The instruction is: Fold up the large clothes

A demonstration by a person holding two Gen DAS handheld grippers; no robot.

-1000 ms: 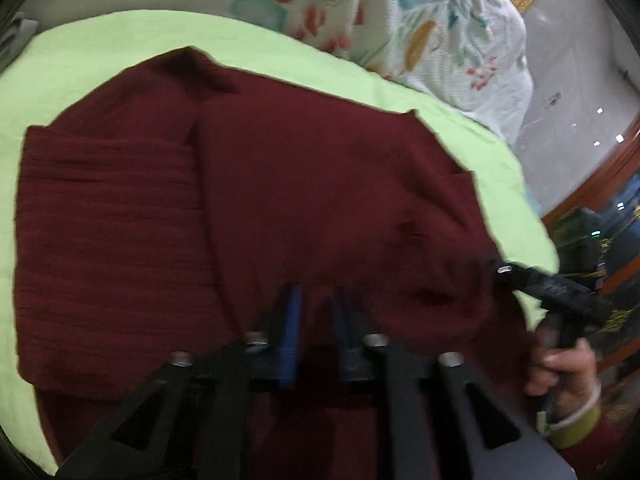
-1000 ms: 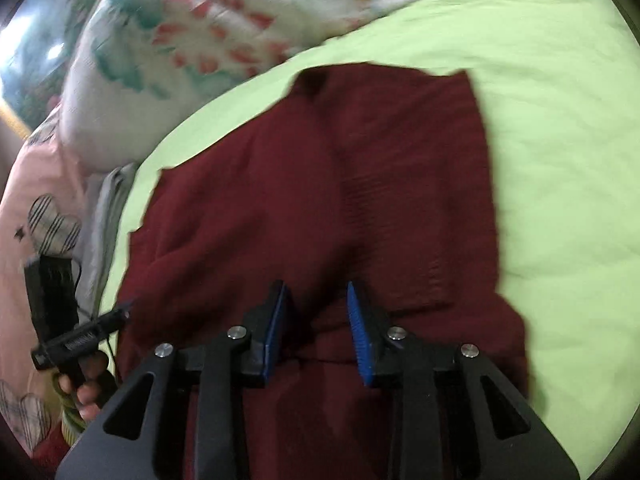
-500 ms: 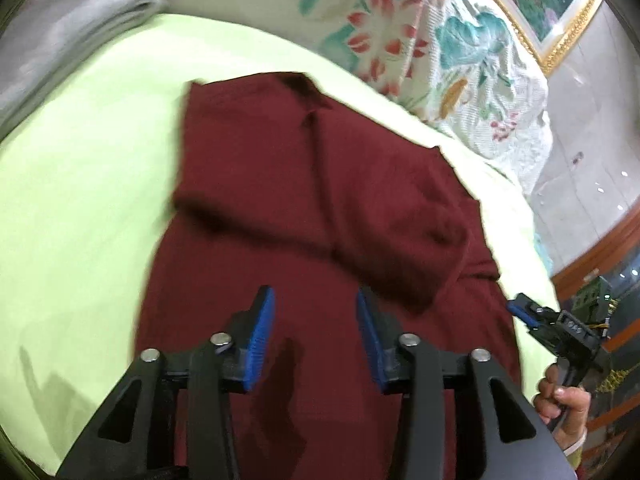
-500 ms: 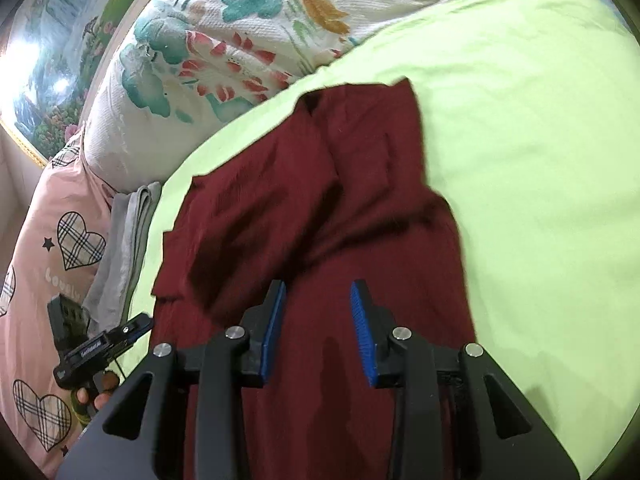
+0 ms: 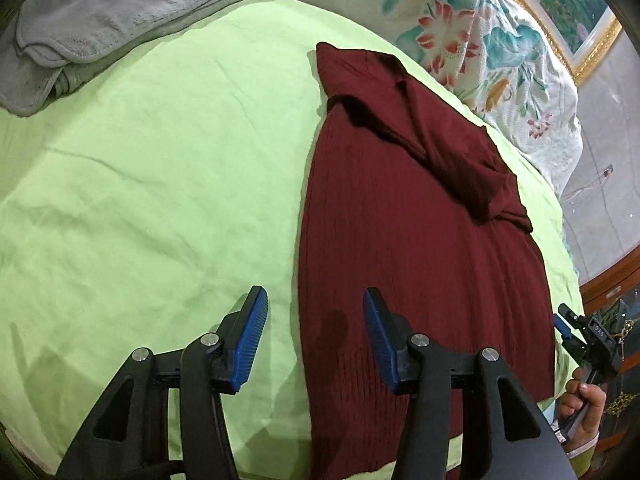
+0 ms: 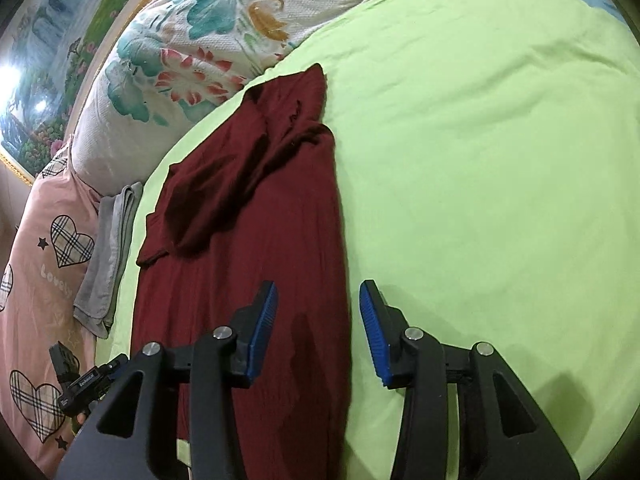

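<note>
A: Where is the garment found?

B: A dark red ribbed knit garment (image 5: 420, 264) is laid lengthwise on the light green bedsheet (image 5: 152, 184), folded into a long strip, with a sleeve doubled back over its far end.

A: And how are the grippers set?

B: The left gripper (image 5: 316, 336) is held above the garment's near left edge; its blue-padded jaws are opening, and nothing is pinched. The right gripper (image 6: 318, 330) is poised over the opposite edge, jaws likewise opening and empty.

A: What is seen around?

B: A folded grey towel (image 5: 120, 12) and a floral quilt (image 6: 208, 52) are seen by the sheet's far edge.
</note>
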